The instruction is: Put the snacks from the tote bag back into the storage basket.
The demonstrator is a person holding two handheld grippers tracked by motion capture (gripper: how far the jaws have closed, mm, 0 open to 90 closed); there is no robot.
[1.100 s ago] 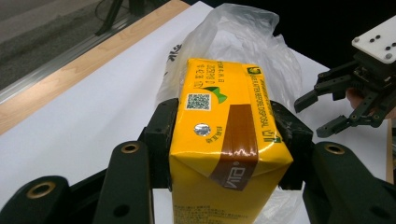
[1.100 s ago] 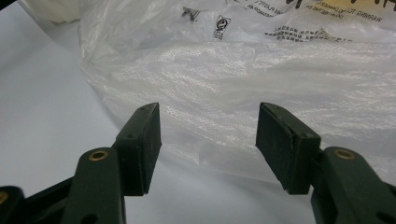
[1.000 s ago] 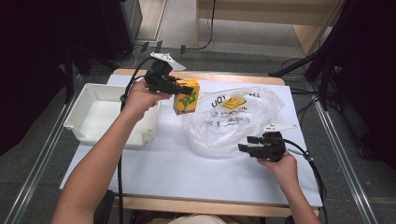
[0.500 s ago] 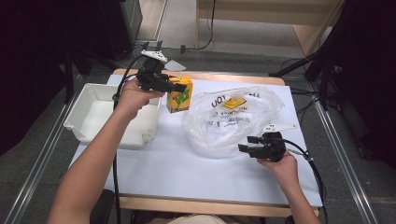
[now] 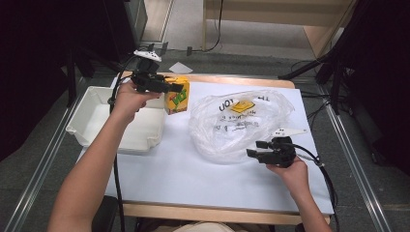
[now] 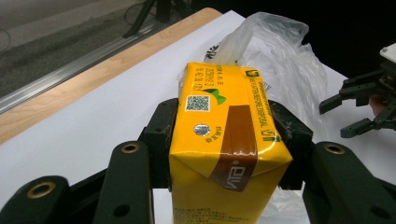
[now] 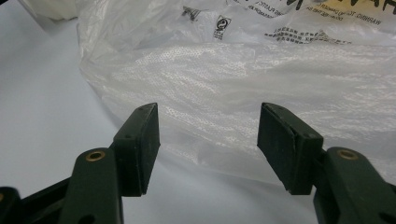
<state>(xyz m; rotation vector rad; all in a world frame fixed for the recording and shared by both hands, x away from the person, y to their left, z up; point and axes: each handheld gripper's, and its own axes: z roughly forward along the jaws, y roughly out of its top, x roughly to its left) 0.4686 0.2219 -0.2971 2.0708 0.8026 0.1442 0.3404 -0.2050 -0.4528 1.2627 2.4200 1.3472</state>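
Note:
A yellow drink carton (image 5: 177, 96) (image 6: 226, 140) with a brown stripe is clamped between the jaws of my left gripper (image 5: 173, 89) (image 6: 229, 140), at the far left of the white sheet beside the tray. A clear plastic bag (image 5: 237, 123) (image 7: 261, 70) with black print lies crumpled at the table's middle right. My right gripper (image 5: 255, 149) (image 7: 208, 144) stands open at the bag's near right edge, its jaws pointing at the bag with nothing between them. The right gripper (image 6: 359, 109) is also seen far off in the left gripper view.
A white plastic tray (image 5: 94, 125) sits at the left of the table, under my left forearm. A white sheet (image 5: 193, 169) covers the wooden table (image 5: 208, 77). Metal rails run along both sides of the table.
My left gripper has carried the carton further left and slightly away, toward the tray's far right corner. The right gripper has stayed in place by the bag.

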